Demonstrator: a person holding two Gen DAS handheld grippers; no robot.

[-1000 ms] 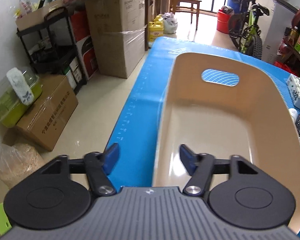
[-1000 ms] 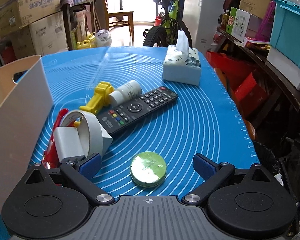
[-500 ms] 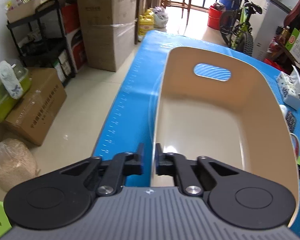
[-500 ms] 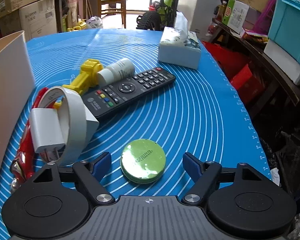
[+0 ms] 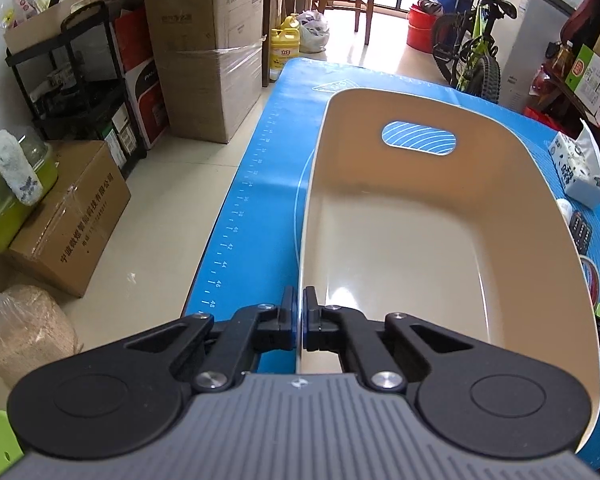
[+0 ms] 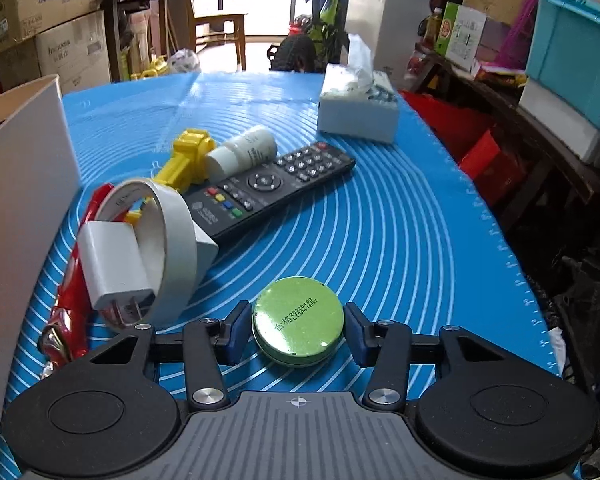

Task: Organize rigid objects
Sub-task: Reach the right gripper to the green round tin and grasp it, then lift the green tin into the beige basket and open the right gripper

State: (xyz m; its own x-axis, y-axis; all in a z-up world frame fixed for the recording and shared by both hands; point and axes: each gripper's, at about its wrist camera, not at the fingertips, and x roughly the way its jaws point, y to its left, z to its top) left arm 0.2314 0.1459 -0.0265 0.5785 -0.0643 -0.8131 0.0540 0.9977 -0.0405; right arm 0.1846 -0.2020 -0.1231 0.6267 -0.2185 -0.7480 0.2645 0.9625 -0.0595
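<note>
Left hand-held gripper (image 5: 299, 316) pinched on bin (image 5: 440, 240) rim, steadying it; right hand-held gripper (image 6: 298, 330) narrowed around green tin (image 6: 298, 326), seemingly touching, for transfer.

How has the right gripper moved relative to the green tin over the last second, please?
Yes: the right gripper advanced toward the green tin, its fingers closing against the tin's sides.

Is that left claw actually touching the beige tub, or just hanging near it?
Touching. In the left wrist view, the left gripper has its fingers closed on the beige tub, one each side of its near wall, no gap visible.
</note>
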